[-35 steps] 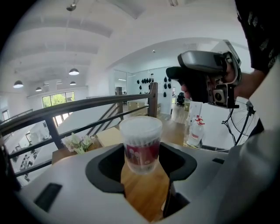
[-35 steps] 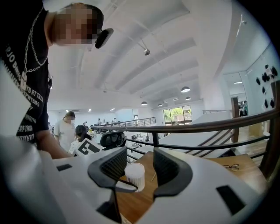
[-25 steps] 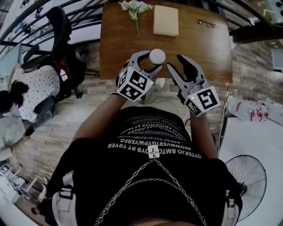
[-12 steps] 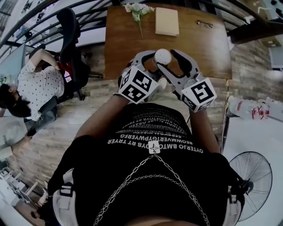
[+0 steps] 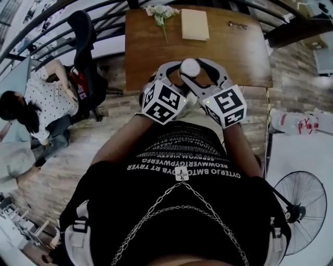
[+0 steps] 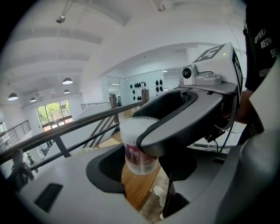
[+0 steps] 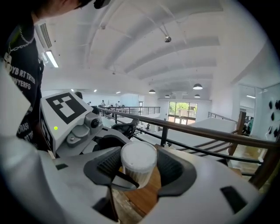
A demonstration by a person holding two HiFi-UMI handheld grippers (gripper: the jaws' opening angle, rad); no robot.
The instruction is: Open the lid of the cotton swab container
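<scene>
The cotton swab container (image 7: 138, 170) is up in the air at the upper middle of the head view, over the near edge of the wooden table (image 5: 239, 57). The left gripper (image 6: 142, 170) is clamped on its lower body. The right gripper (image 7: 140, 168) has just been opening its jaws. They now stand wide apart around the top of the container, with the white lid (image 7: 138, 154) between them and a gap showing at the right-hand pad, so the lid is not gripped yet.

The main risk looks to be a poor bite. If the right jaws close too low, they would likely pinch the body along with the lid, and nothing would come loose. The two grippers are also crowded together. One tip of the left gripper crosses in front of the container in the right gripper view, and the right jaws could knock against it as they close. A hard pull might twist the container out of the left grip. It would probably then drop past the table edge to the floor and spill.

Nothing on the table is in the way. The flowers (image 5: 160, 10), a beige book (image 5: 194, 24) and glasses (image 5: 237, 25) lie well apart at the top of the head view. A seated person (image 5: 47, 98) and an office chair (image 5: 86, 47) are at the left, and a fan (image 5: 299, 208) is at the lower right.
</scene>
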